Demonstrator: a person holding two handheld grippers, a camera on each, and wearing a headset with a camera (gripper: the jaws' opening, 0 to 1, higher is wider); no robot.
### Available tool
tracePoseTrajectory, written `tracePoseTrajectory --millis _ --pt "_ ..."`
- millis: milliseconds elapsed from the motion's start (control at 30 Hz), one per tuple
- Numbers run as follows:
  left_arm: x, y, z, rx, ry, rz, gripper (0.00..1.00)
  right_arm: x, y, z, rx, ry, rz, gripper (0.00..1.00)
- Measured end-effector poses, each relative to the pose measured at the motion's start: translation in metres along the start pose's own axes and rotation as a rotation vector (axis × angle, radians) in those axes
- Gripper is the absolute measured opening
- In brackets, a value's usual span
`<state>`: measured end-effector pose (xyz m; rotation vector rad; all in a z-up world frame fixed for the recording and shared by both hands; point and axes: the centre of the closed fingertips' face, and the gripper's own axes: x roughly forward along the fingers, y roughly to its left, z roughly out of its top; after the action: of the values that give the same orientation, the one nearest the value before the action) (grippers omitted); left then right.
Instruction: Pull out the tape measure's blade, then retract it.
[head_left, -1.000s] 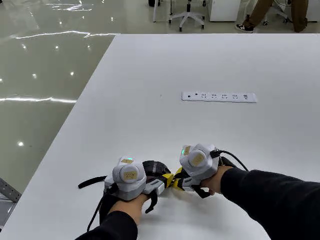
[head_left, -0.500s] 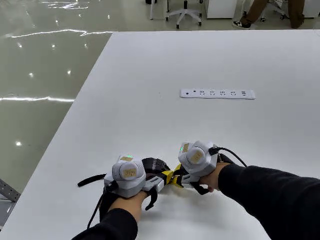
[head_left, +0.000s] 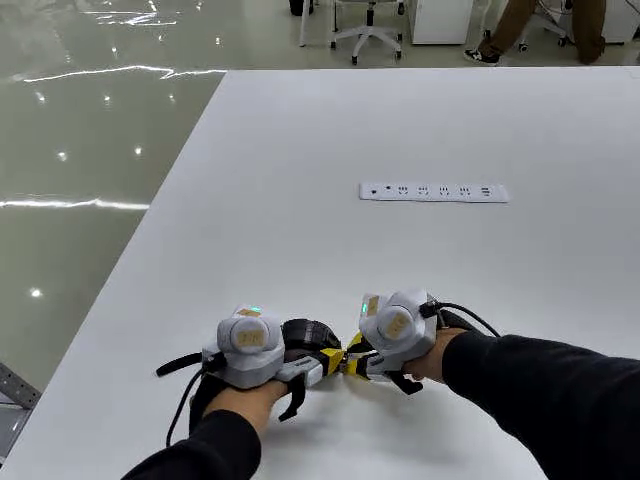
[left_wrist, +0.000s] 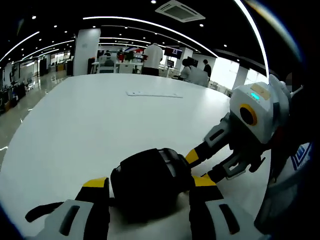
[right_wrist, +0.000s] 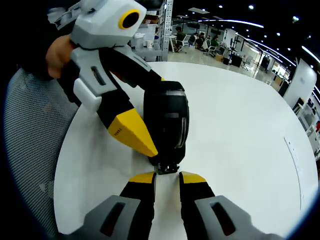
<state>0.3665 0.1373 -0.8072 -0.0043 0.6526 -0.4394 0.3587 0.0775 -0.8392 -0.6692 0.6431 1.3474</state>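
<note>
A black tape measure (head_left: 308, 333) lies near the front edge of the white table (head_left: 400, 130). My left gripper (head_left: 314, 352) is shut on its body; in the left gripper view the case (left_wrist: 150, 182) sits between both yellow-tipped jaws. My right gripper (head_left: 350, 363) meets it from the right. In the right gripper view its jaws (right_wrist: 167, 178) stand close together around the blade's end hook (right_wrist: 167, 168), right at the mouth of the case (right_wrist: 167, 120). No length of blade shows outside the case.
A white power strip (head_left: 433, 192) lies farther back on the table. A black strap (head_left: 180, 362) trails left from the left gripper. The table's left edge drops to a shiny floor (head_left: 80, 150). Office chairs (head_left: 370, 28) and a person's legs stand beyond the far edge.
Hardly anything: both grippers stay together at the tape measure, and the left one has drifted slightly to the left. The view has shifted a little.
</note>
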Motion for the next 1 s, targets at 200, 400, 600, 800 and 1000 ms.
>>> tracePoseTrajectory --millis 200,400,600,800,1000 --pt "-0.023 -0.001 0.008 -0.008 -0.057 -0.144 0.98 -0.031 0.001 -0.026 0.067 0.001 -0.075 0.34" --pt "-0.056 0.014 0.009 0.027 -0.112 -0.162 1.0 -0.07 0.012 -0.066 0.122 0.019 -0.13 0.46" --pt "-0.078 0.032 0.011 0.033 -0.174 -0.133 1.0 -0.129 0.005 -0.082 0.203 -0.066 -0.244 0.56" --pt "-0.097 0.022 0.004 0.105 -0.153 -0.171 1.0 -0.177 0.008 -0.111 0.258 -0.107 -0.312 0.68" --pt "-0.113 0.028 -0.003 0.096 -0.129 -0.15 1.0 -0.204 0.024 -0.135 0.266 -0.107 -0.345 0.77"
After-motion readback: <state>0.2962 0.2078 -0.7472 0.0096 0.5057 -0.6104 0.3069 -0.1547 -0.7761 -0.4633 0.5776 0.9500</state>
